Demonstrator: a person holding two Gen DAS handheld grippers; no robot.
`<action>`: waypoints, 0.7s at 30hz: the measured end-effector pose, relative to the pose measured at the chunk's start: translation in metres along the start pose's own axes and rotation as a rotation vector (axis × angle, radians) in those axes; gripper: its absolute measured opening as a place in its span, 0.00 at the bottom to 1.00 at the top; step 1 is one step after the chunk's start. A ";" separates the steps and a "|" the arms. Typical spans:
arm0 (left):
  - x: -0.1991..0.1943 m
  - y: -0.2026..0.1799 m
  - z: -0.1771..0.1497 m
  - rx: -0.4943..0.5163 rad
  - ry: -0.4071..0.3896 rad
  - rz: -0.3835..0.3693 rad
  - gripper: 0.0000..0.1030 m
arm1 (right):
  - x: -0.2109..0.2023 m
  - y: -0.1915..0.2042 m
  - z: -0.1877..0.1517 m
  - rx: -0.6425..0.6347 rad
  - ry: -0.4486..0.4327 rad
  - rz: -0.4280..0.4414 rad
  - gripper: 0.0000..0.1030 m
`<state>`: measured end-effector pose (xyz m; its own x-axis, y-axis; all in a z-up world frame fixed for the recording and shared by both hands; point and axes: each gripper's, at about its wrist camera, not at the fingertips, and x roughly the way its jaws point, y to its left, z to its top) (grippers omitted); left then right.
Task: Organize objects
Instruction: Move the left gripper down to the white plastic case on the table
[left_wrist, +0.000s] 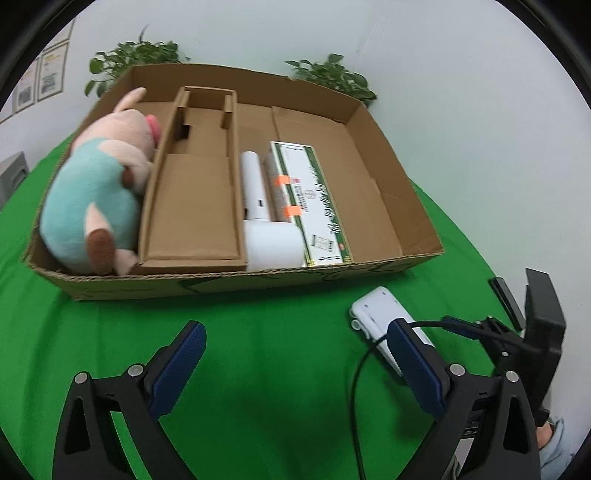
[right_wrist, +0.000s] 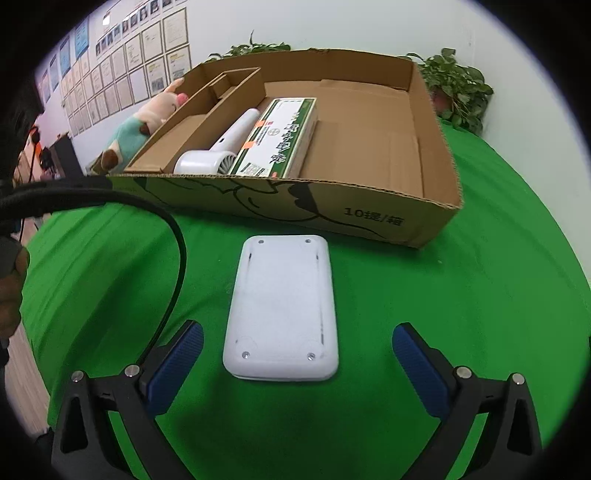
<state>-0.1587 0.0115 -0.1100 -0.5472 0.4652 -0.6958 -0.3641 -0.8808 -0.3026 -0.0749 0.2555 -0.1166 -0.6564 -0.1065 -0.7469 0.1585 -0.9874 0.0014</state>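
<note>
Casing of white plastic (right_wrist: 281, 309), flat and rounded at the corners with screws showing, lies on the green cloth (right_wrist: 461, 314) just in front of the cardboard tray (right_wrist: 332, 210), apart from its near wall. The right gripper (right_wrist: 297, 352) hovers low over the casing's near end, its blue-padded fingers (right_wrist: 177, 363) spread wide on either side and touching nothing. The left gripper (left_wrist: 297, 363) is likewise spread wide and empty above bare cloth, with the casing (left_wrist: 376, 314) partly hidden behind its right finger.

Inside the tray, a white handheld fan (right_wrist: 221, 147) lies against a green-and-white carton (right_wrist: 280, 136), beside an empty cardboard insert (left_wrist: 194, 199). A plush pig (left_wrist: 99, 192) fills the tray's left end, leaning over the rim. The tray's right portion is bare cardboard. A black cable (right_wrist: 162, 221) loops in from the left. Potted plants (right_wrist: 458, 88) stand behind the tray against the wall.
</note>
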 end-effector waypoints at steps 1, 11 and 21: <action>0.003 -0.001 0.002 0.006 0.004 -0.007 0.94 | 0.002 0.002 0.000 -0.010 0.006 -0.007 0.95; 0.010 0.002 0.006 0.022 0.034 -0.124 0.77 | 0.004 0.017 -0.009 -0.058 0.036 -0.034 0.64; 0.043 -0.016 0.012 0.003 0.137 -0.325 0.66 | -0.030 0.038 -0.056 -0.154 0.016 0.001 0.64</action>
<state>-0.1856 0.0465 -0.1274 -0.2961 0.7047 -0.6447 -0.5052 -0.6884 -0.5205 -0.0079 0.2275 -0.1316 -0.6446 -0.1045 -0.7573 0.2713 -0.9574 -0.0988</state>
